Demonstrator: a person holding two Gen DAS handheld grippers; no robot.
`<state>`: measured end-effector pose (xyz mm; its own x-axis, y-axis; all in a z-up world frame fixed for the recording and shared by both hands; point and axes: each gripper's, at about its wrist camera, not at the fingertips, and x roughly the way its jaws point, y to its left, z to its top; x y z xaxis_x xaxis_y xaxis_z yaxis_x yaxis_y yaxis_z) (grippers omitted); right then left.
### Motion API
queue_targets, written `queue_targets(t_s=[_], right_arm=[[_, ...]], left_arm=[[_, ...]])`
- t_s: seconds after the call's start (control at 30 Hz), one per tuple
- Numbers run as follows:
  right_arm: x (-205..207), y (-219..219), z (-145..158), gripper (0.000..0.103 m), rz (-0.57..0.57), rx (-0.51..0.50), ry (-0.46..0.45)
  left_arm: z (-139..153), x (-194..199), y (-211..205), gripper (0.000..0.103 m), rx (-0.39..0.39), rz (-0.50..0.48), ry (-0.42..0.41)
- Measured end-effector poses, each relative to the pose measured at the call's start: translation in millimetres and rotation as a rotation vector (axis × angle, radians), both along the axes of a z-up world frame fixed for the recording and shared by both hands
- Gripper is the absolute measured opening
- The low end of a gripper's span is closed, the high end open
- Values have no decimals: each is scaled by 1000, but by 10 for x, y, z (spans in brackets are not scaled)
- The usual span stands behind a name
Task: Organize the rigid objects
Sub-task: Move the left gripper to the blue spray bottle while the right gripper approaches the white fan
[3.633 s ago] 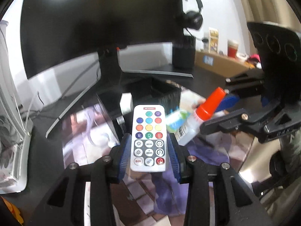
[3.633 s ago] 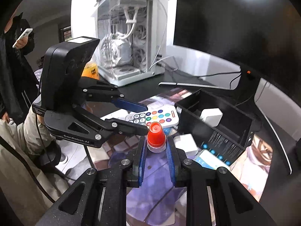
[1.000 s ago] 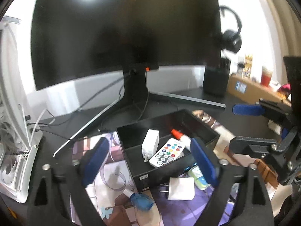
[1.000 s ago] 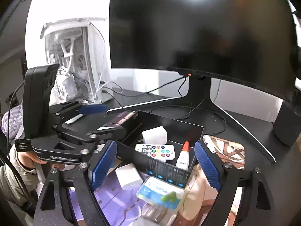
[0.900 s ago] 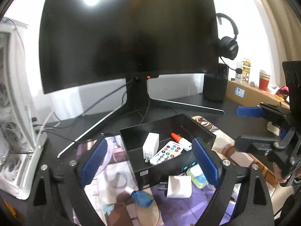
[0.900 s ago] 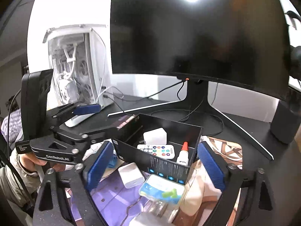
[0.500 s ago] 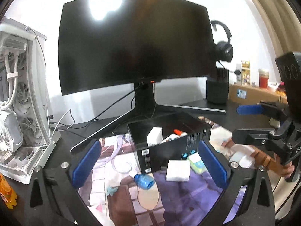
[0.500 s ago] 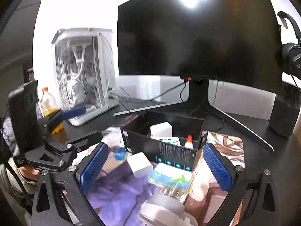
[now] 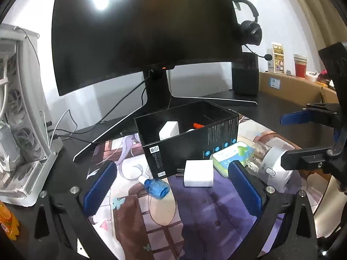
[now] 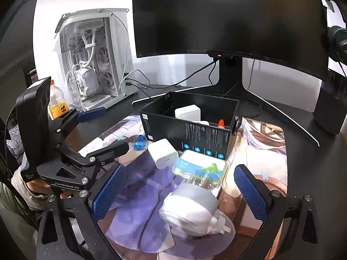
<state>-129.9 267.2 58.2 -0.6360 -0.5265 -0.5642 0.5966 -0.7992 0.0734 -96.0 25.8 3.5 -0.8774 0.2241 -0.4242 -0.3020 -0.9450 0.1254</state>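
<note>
A: Both tools have pulled back since a second ago; the open black cardboard box (image 9: 188, 143) now sits lower, at 12 o'clock.

B: Left gripper (image 9: 173, 186) and right gripper (image 10: 176, 192)?

A: Jaws spread wide, holding nothing.

B: Surface?

A: Illustrated purple desk mat (image 10: 138, 195) on the black desk (image 9: 273, 108). White square charger (image 9: 199, 170) touching the box front; small blue bottle (image 9: 156, 186) at 7 o'clock of it. Curved dark monitor (image 9: 141, 28) behind.
</note>
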Motion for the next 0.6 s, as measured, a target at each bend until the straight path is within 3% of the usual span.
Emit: queue_targets(t_s=[0.17, 0.5, 0.6], right_arm=[[10, 16, -46, 102, 1, 15, -26], [-51, -34, -198, 102, 18, 78, -100], [-74, -59, -260, 102, 25, 96, -126]], left_arm=[[-19, -31, -34, 103, 0, 10, -34], [-219, -401, -188, 101, 50, 27, -244], [-276, -518, -179, 92, 40, 23, -301]])
